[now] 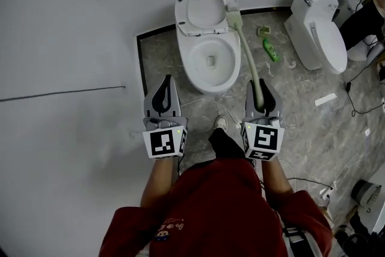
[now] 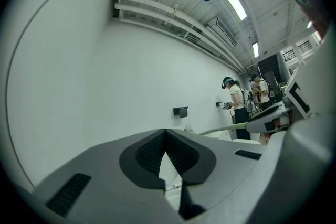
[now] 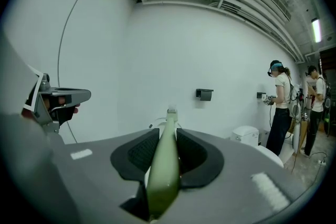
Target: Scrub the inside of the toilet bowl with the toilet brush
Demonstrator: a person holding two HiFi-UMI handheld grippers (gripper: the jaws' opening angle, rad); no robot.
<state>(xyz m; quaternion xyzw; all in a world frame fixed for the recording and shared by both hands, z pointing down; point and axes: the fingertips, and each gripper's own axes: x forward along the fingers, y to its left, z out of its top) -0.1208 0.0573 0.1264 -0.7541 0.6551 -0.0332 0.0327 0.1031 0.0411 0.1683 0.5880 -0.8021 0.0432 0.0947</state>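
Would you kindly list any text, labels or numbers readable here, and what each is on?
Red shirt: small yellow print, too blurred to read.
Cubes on left gripper and right gripper: square patterns only, no words.
Nothing else legible.

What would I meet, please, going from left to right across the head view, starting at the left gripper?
left gripper → open toilet → right gripper, holding the toilet brush → second toilet

Two toilets, one toilet brush, two tools
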